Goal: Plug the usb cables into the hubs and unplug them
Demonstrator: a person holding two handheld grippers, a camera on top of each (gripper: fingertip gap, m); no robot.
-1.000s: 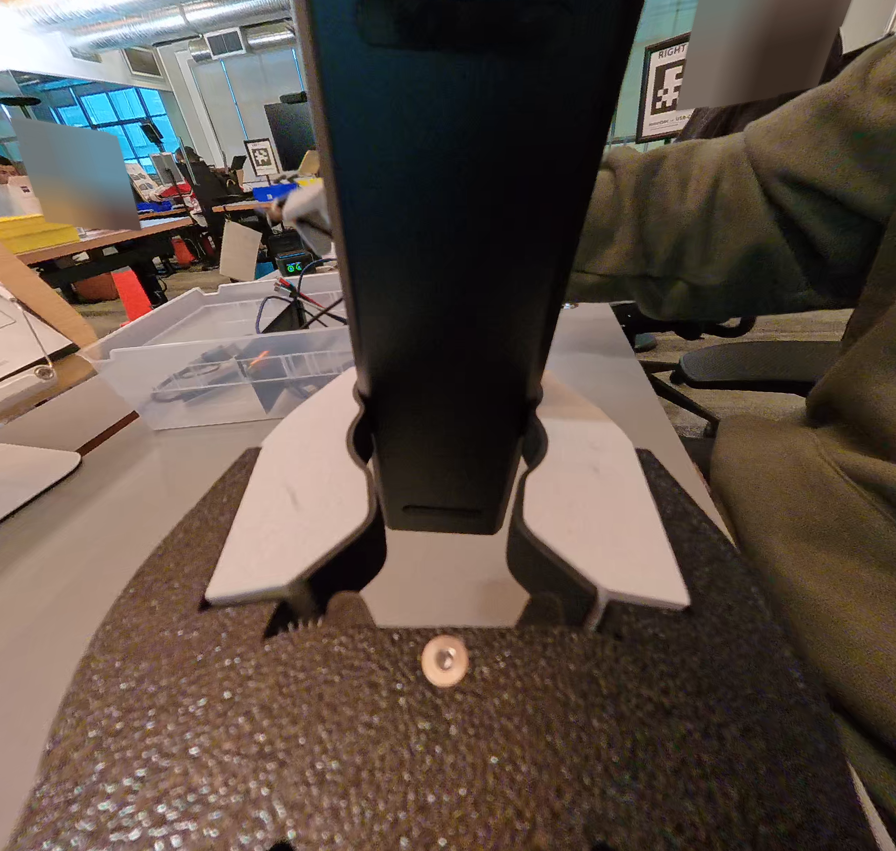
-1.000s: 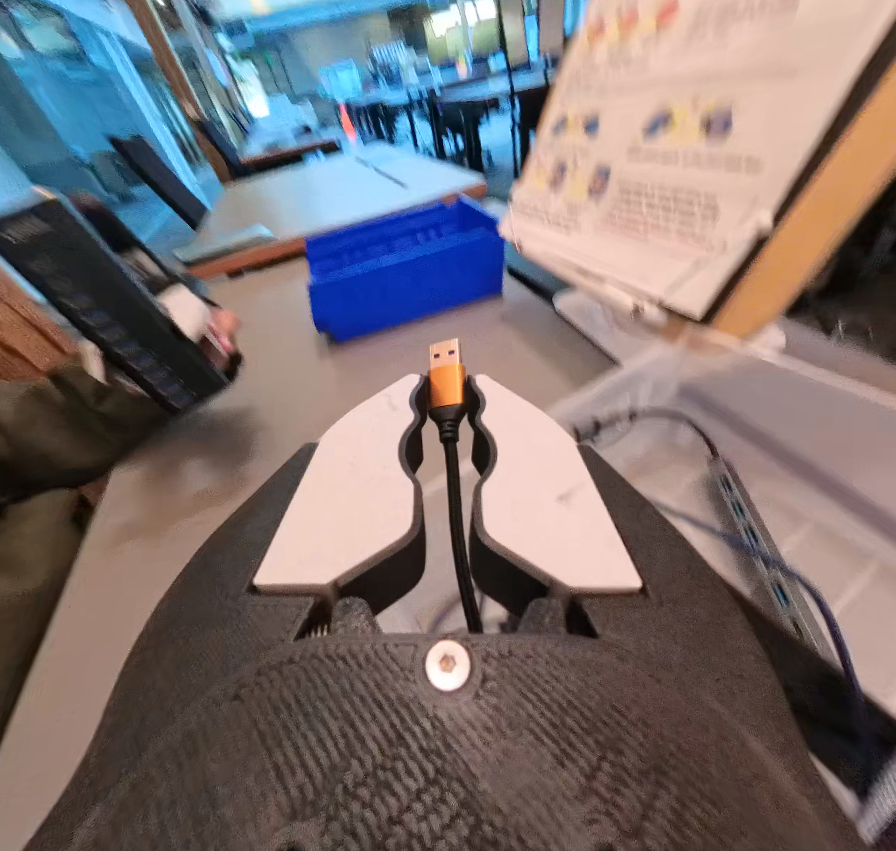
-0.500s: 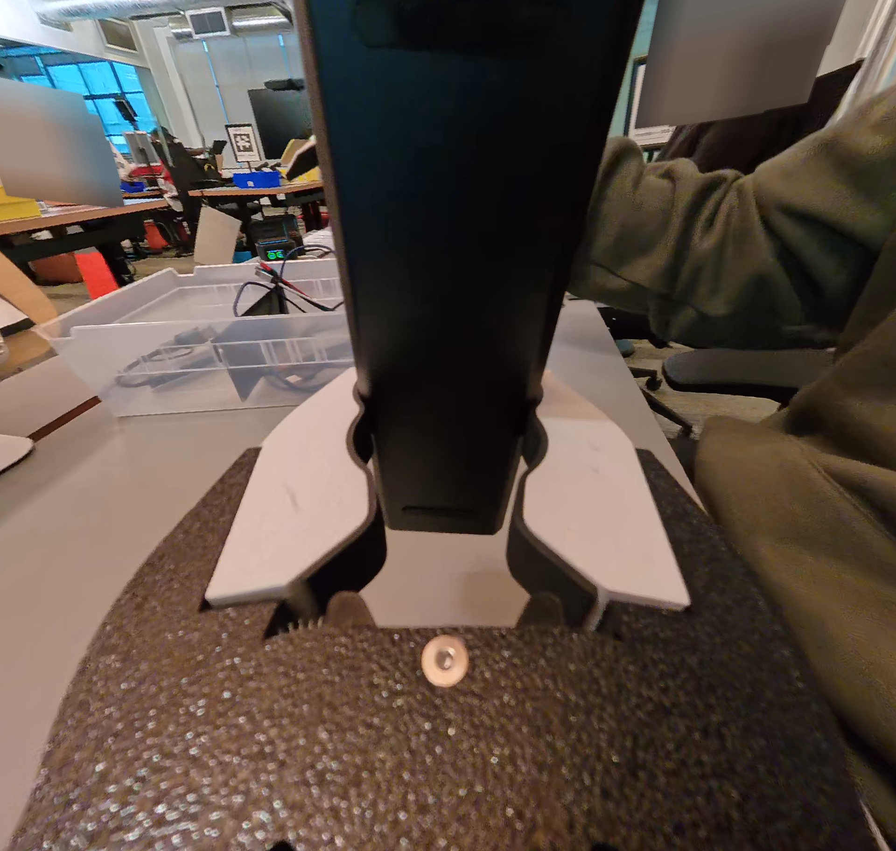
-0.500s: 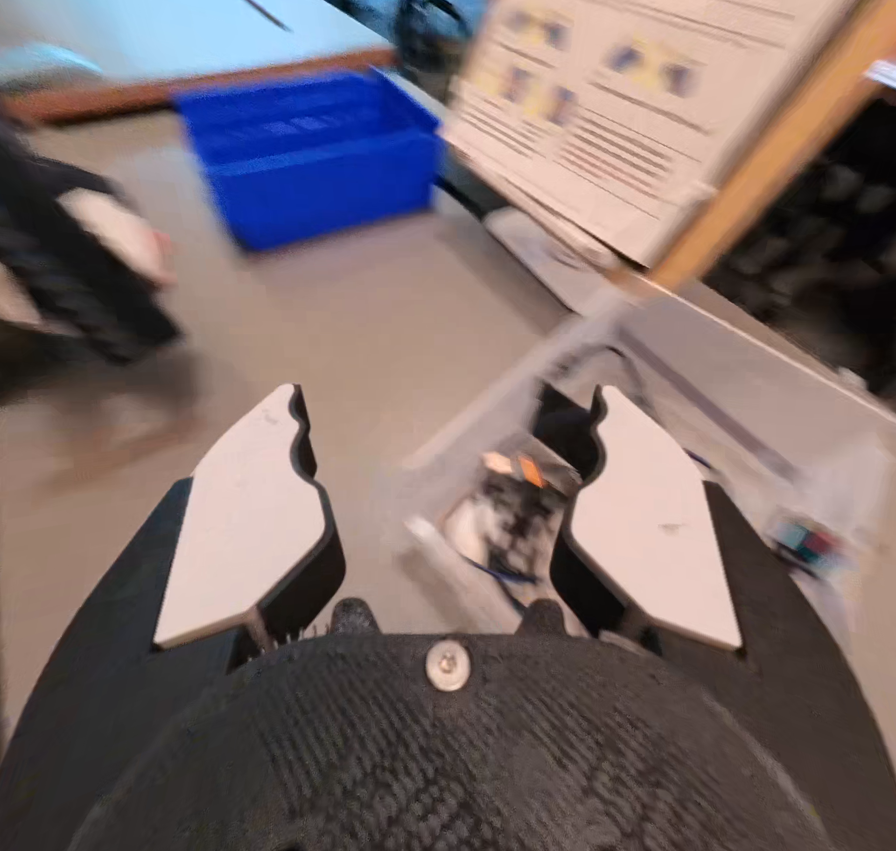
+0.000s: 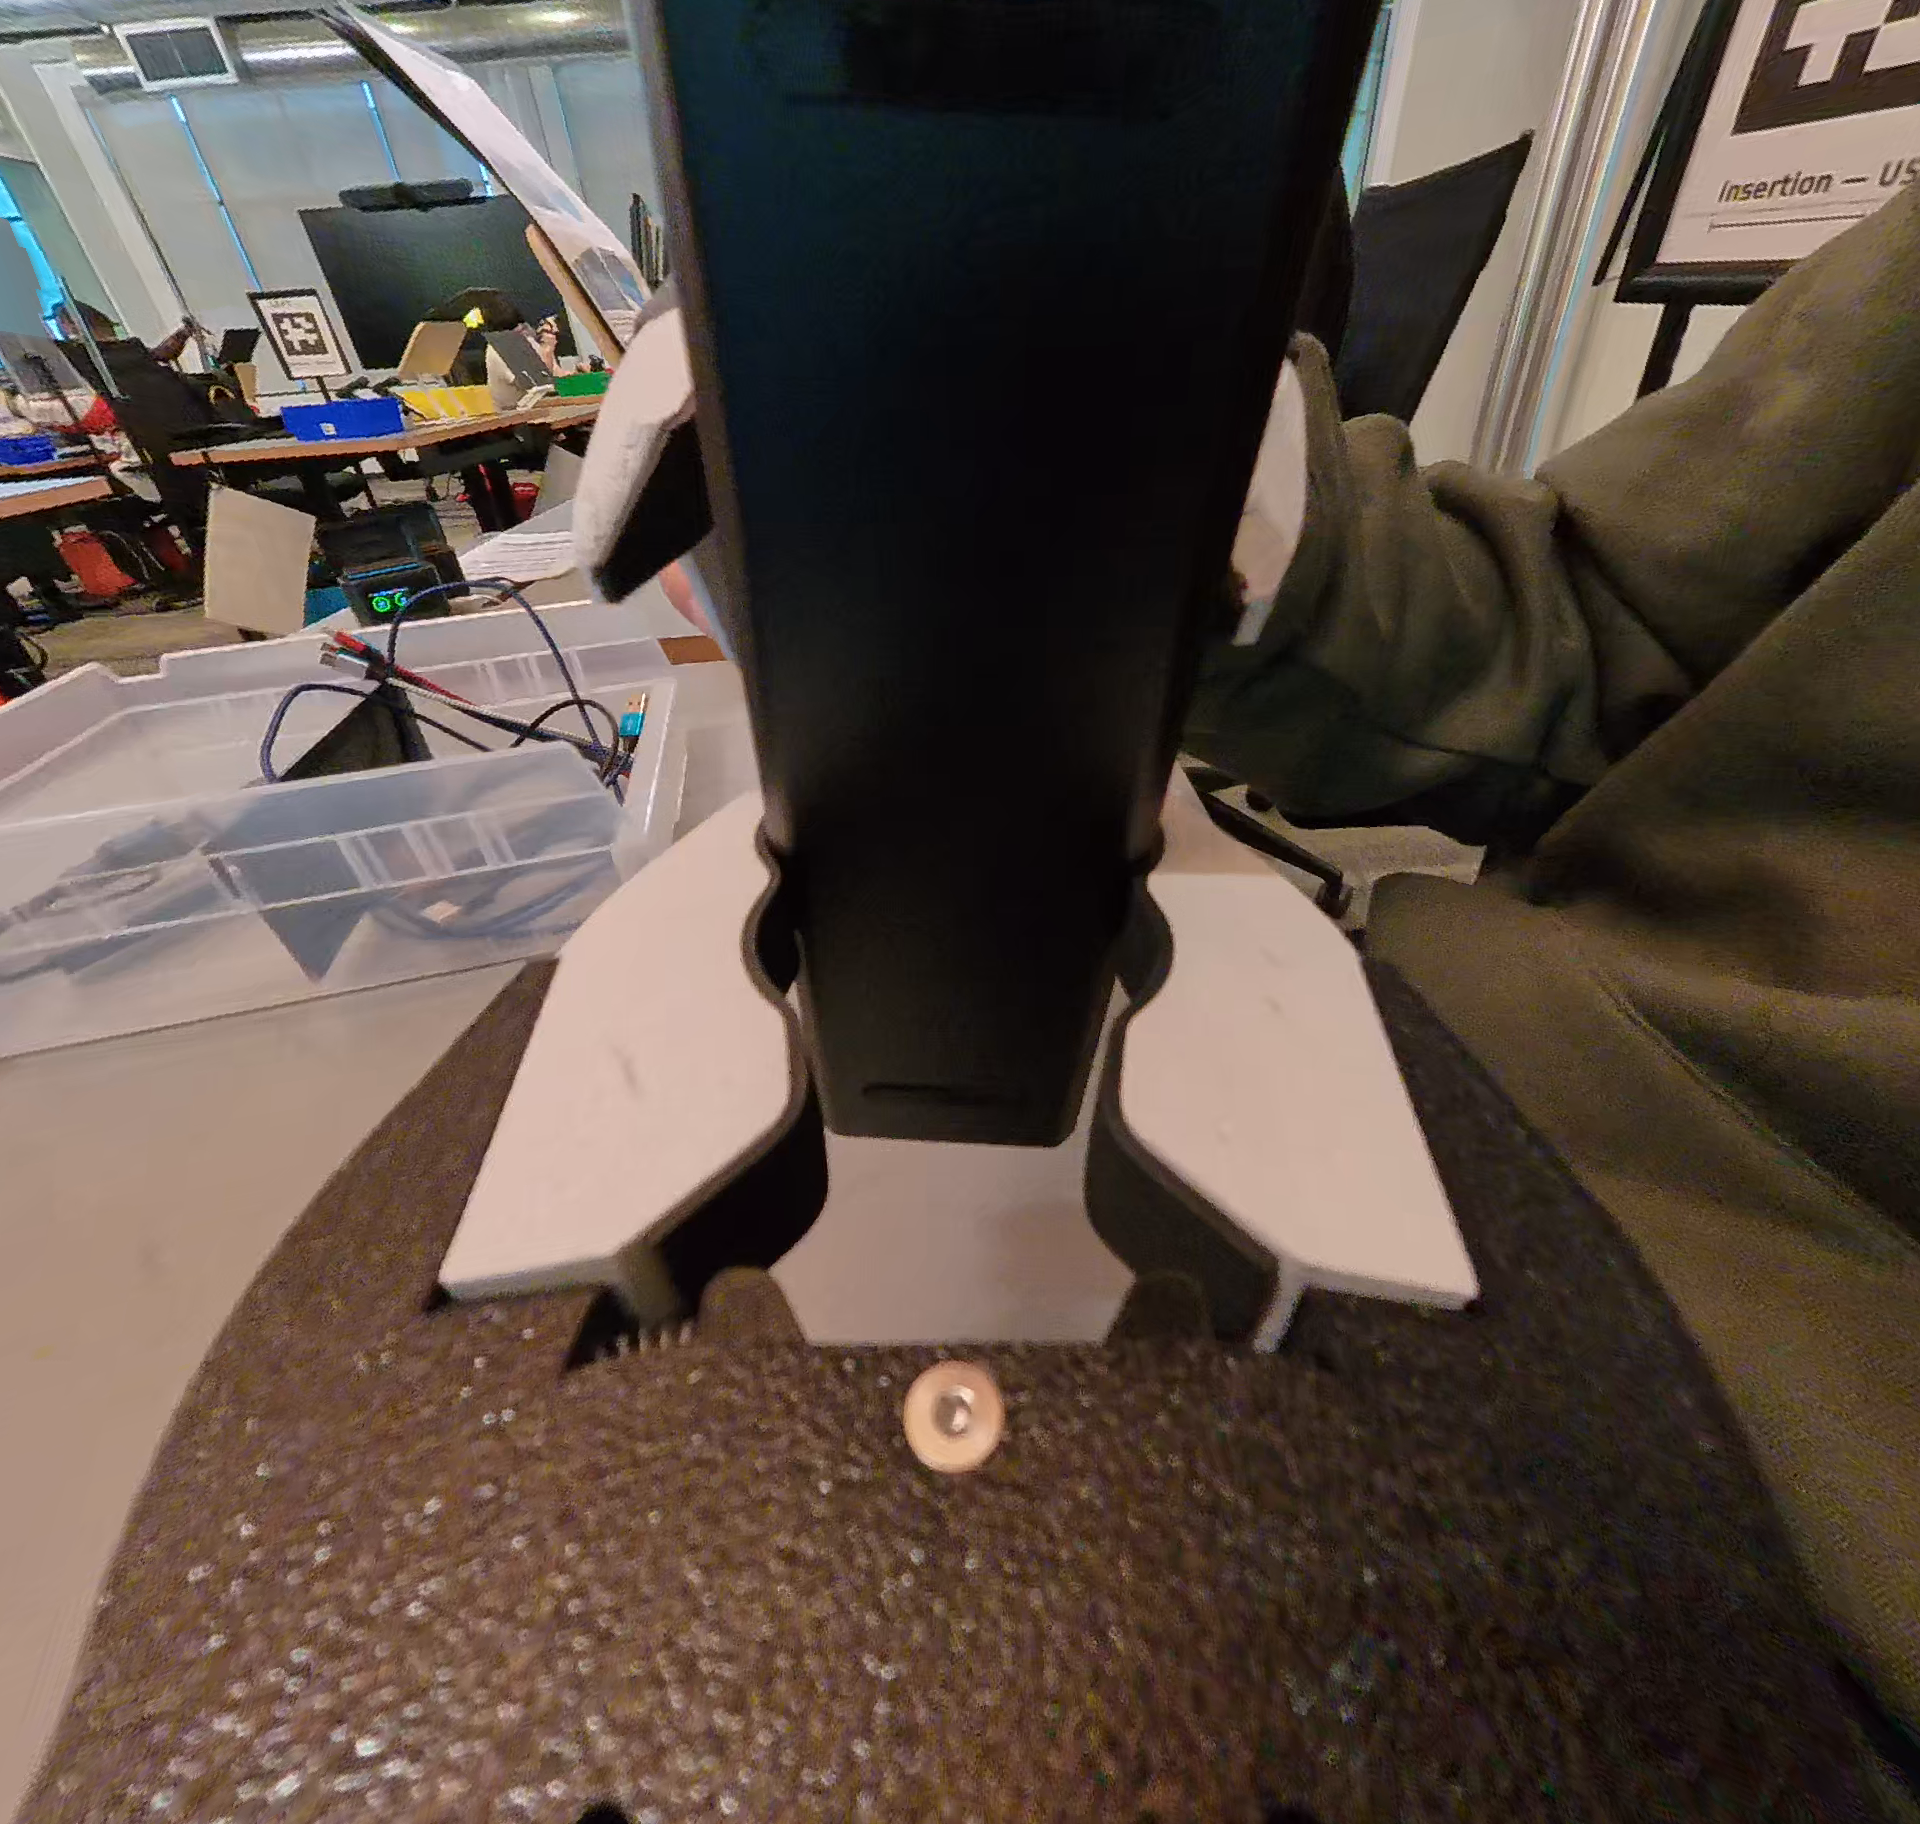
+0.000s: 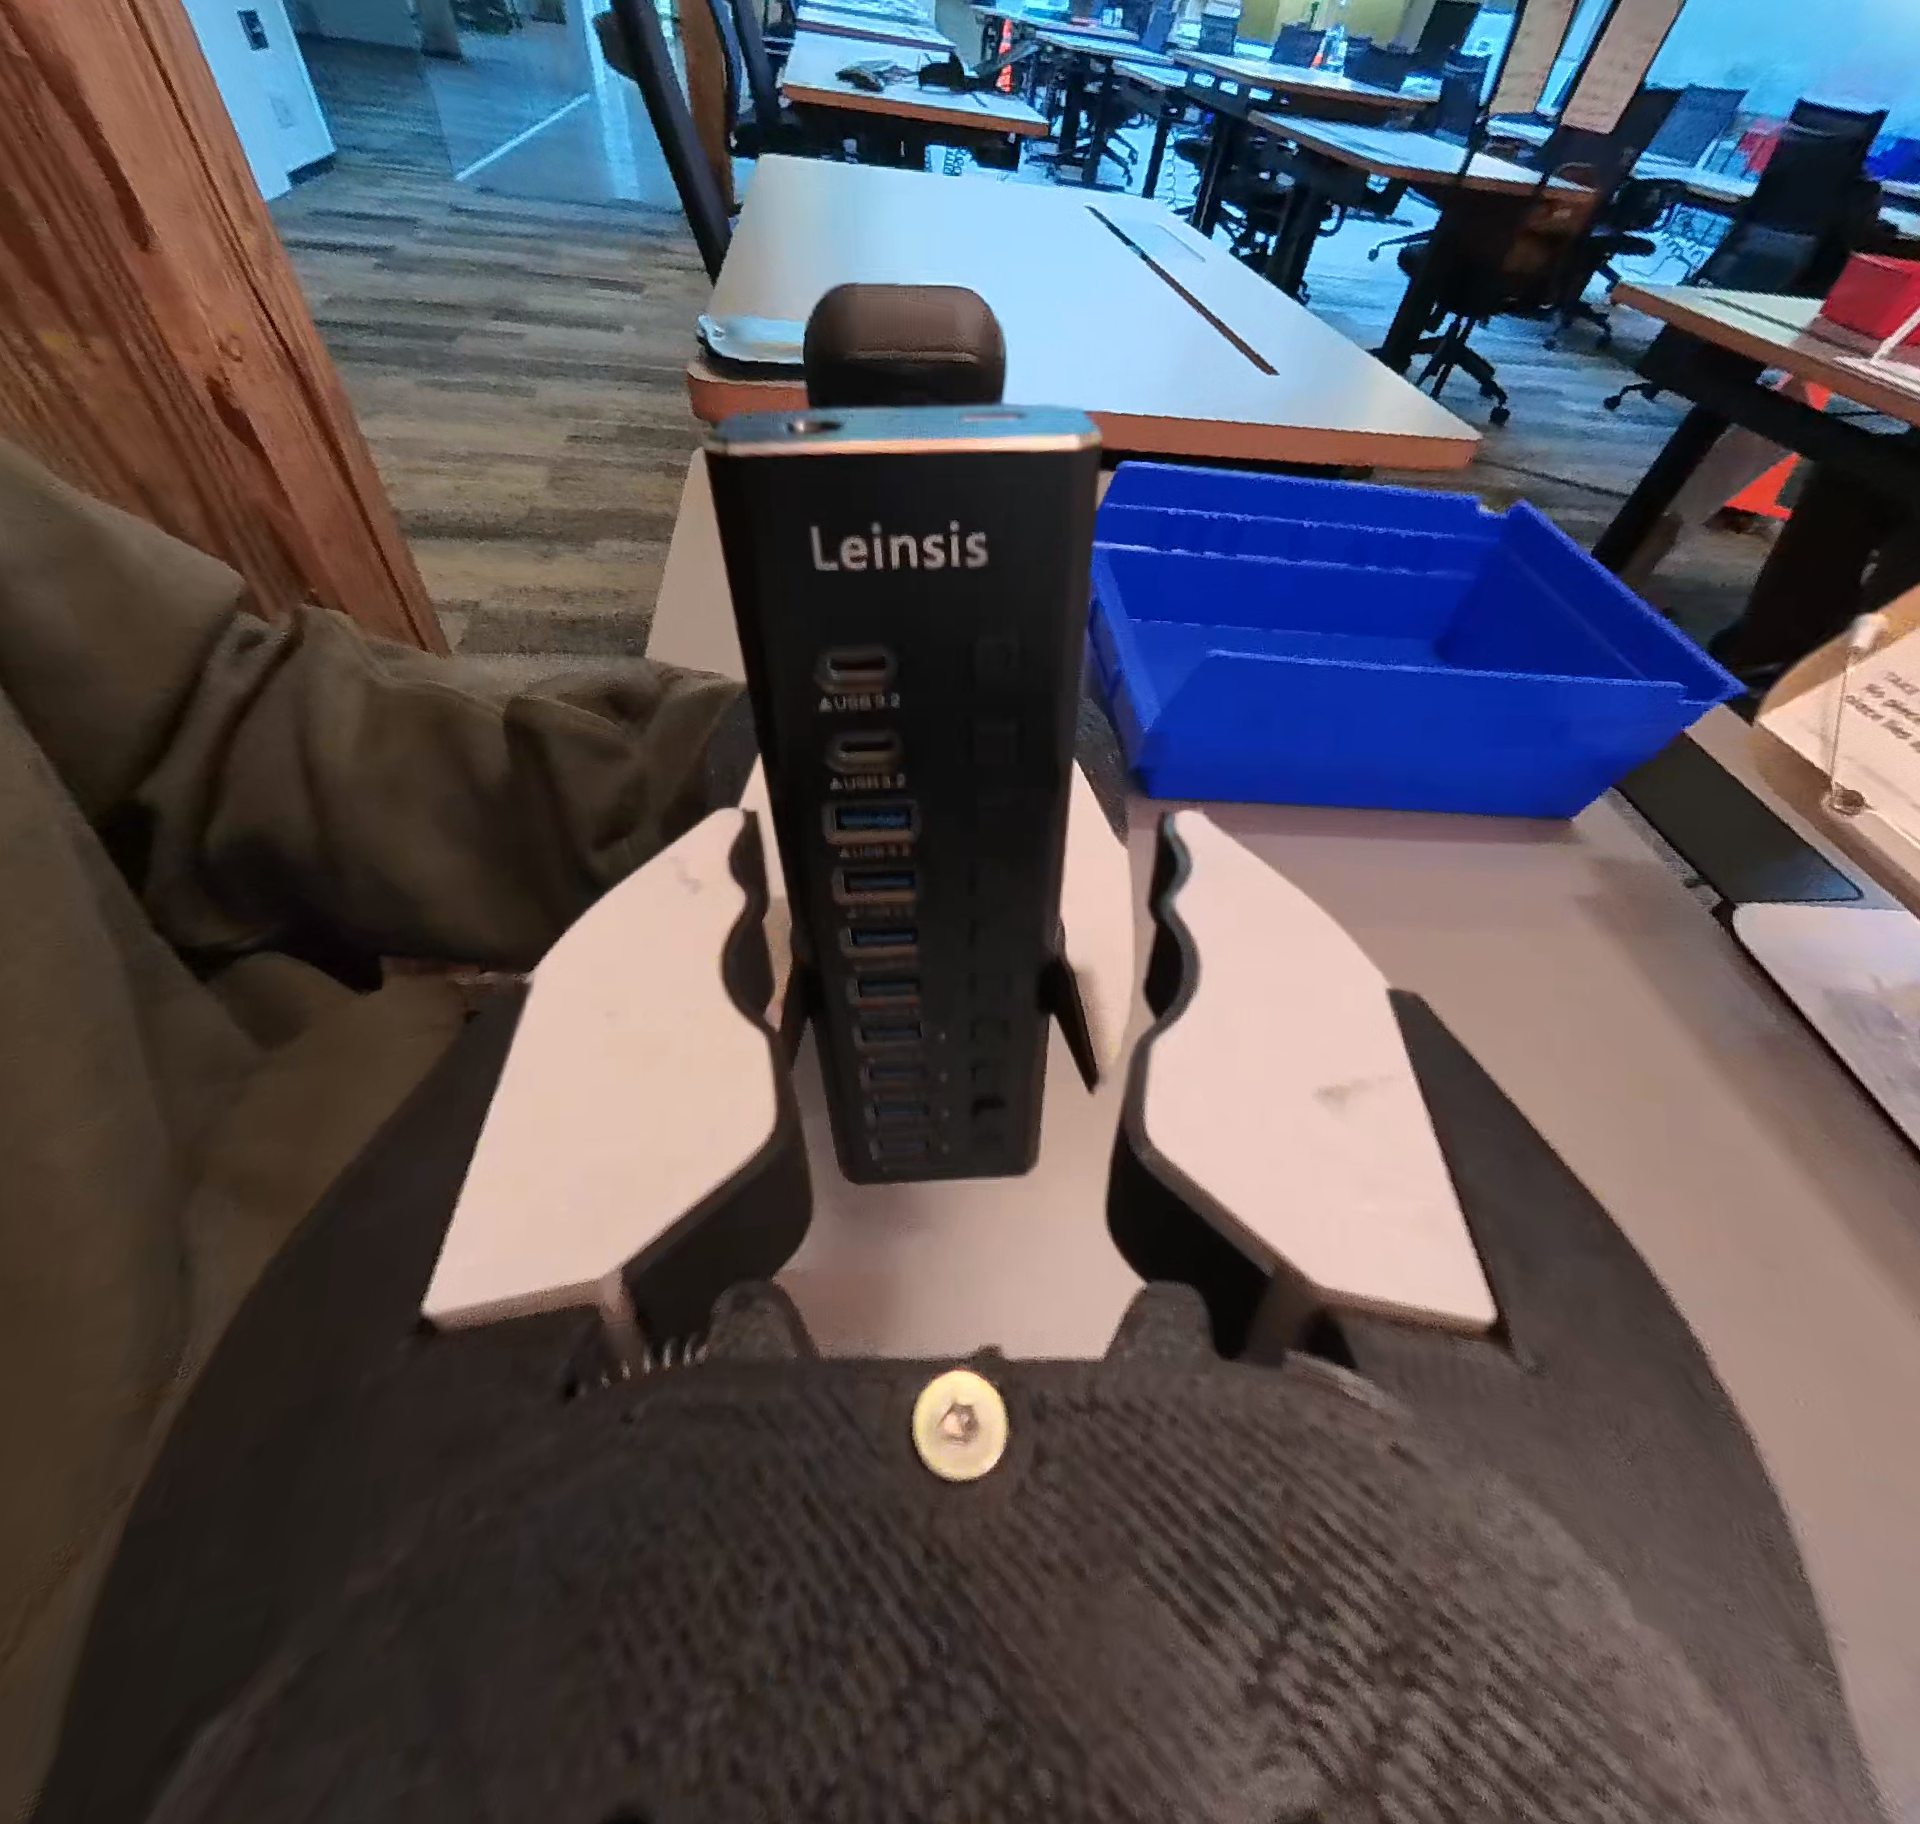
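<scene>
Left gripper (image 5: 956, 953): jaws clamped on the lower end of a black USB hub (image 5: 977, 527), which stands upright and fills the left wrist view from centre to 12 o'clock.
Right gripper (image 6: 956, 943): jaws spread wide and empty, one finger on each side of the hub (image 6: 902, 798) without touching it; the port face, with its column of sockets, looks toward this camera.
USB cables (image 5: 468, 694): loose in a clear plastic tray (image 5: 312, 839) at 9 o'clock in the left wrist view, none plugged into the held hub.
Blue bin (image 6: 1371, 652): at 2 o'clock in the right wrist view, on the grey table (image 6: 1455, 943).
Person: olive-green sleeve (image 6: 364, 787) at 9 o'clock.
</scene>
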